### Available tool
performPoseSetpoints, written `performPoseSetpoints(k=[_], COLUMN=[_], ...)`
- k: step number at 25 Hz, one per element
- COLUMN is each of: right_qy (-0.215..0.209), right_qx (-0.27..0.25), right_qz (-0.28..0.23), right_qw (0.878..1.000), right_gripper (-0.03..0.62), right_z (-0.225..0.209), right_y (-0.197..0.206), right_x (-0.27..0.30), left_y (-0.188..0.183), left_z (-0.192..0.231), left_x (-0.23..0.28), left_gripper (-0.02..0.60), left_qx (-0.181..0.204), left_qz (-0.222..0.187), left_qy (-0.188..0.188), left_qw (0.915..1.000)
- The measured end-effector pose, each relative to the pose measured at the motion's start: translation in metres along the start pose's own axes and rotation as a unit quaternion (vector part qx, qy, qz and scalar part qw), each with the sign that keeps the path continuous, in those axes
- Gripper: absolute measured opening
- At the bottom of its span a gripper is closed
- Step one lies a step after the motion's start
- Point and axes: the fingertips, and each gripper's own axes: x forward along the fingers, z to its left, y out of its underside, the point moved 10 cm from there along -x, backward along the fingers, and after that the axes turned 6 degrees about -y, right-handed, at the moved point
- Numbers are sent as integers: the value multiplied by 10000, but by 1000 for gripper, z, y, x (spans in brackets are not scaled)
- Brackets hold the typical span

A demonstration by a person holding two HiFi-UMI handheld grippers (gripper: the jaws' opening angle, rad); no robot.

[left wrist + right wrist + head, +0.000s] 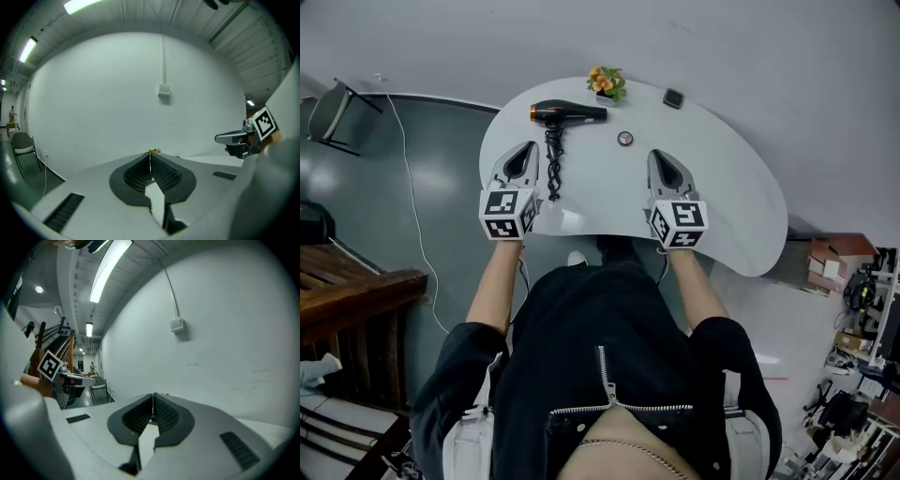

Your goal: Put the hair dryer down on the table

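A black hair dryer [569,113] with an orange rear end lies on its side at the far part of the white table [731,202]. Its coiled black cord [553,164] runs toward me. My left gripper [523,153] rests low over the table just left of the cord, jaws shut with nothing between them [150,157]. My right gripper [667,162] hovers right of centre, also shut and empty [153,399]. Both point at the far wall, so neither gripper view shows the dryer.
A small pot of orange flowers [607,83] stands at the table's far edge, with a dark phone-like object [673,98] to its right. A small round object [624,139] lies between the grippers. A chair [337,112] stands at far left on the floor.
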Motion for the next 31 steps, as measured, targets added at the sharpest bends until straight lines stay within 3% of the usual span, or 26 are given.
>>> performPoseSetpoints(k=[31], right_qy=[-87], right_qx=[38], right_qz=[85], right_qw=[9999], right_gripper=[-8], right_z=[-3], right_y=[2], right_x=[5], left_y=[4], left_z=[-2], left_x=[9], left_gripper=[23], left_qx=[-46], left_qz=[148], left_qy=[55], left_qw=[9999])
